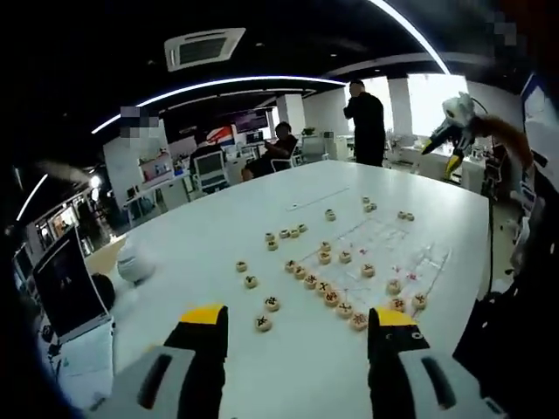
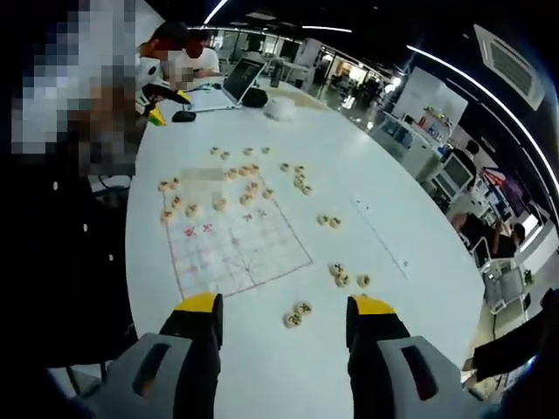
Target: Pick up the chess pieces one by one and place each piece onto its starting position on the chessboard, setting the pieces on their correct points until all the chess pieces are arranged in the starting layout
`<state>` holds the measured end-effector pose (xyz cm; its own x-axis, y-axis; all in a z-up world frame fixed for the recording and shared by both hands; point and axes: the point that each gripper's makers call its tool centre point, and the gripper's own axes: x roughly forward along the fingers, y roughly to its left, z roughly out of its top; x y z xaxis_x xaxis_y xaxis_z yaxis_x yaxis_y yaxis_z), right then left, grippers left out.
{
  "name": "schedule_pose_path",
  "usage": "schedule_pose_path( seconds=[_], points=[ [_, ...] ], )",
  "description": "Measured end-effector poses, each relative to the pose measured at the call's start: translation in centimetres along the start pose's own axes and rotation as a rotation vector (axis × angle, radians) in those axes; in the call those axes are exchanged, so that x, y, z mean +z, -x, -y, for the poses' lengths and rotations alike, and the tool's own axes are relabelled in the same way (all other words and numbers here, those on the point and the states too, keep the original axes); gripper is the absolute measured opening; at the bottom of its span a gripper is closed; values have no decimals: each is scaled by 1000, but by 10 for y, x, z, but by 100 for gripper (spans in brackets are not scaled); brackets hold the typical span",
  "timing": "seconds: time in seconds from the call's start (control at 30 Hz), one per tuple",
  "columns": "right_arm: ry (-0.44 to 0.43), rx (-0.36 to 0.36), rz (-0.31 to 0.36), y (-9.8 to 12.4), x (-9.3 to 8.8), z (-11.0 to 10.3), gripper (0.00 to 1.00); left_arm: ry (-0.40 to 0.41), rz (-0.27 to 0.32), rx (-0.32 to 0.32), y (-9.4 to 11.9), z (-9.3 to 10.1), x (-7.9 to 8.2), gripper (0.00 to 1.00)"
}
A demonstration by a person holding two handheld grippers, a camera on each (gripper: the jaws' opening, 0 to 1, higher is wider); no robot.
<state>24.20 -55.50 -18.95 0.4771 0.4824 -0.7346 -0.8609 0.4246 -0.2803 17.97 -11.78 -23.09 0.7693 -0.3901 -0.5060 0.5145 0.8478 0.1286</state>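
A clear chessboard sheet with red lines [image 1: 384,249] [image 2: 231,240] lies flat on the white table [image 1: 262,218] [image 2: 384,201]. Round wooden chess pieces lie scattered over it and beside it. In the left gripper view a row of pieces [image 1: 332,297] runs along the board's near edge, and a single piece [image 1: 263,323] sits close ahead of my left gripper [image 1: 297,327], which hangs open above the table with nothing held. In the right gripper view a pair of pieces [image 2: 297,314] lies between the jaws of my right gripper [image 2: 279,314], also open and empty, with more pieces [image 2: 348,277] to the right.
An open laptop [image 1: 65,284] [image 2: 240,80] and a white crumpled object [image 1: 135,262] [image 2: 281,106] sit at one end of the table. The other gripper [image 1: 458,122] shows at the far right beyond the table. People stand and sit around the office.
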Motion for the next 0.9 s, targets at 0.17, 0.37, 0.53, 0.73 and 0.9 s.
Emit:
schedule_pose_path(
  seconds=[0.17, 0.37, 0.53, 0.73, 0.9],
  points=[
    [-7, -4, -18, 5, -6, 3, 58, -7, -5, -8, -2, 3, 1, 66],
    [-24, 3, -81, 10, -28, 4, 62, -24, -11, -13, -4, 5, 3, 65],
    [-47, -32, -132, 17, -43, 13, 62, -29, -25, -13, -8, 5, 0, 65],
    [-67, -45, -166, 20, -55, 17, 63, -37, -31, -17, -9, 6, -1, 65],
    [-55, -75, -190, 20, -59, 23, 63, -41, -39, -17, -9, 8, -5, 65]
  ],
)
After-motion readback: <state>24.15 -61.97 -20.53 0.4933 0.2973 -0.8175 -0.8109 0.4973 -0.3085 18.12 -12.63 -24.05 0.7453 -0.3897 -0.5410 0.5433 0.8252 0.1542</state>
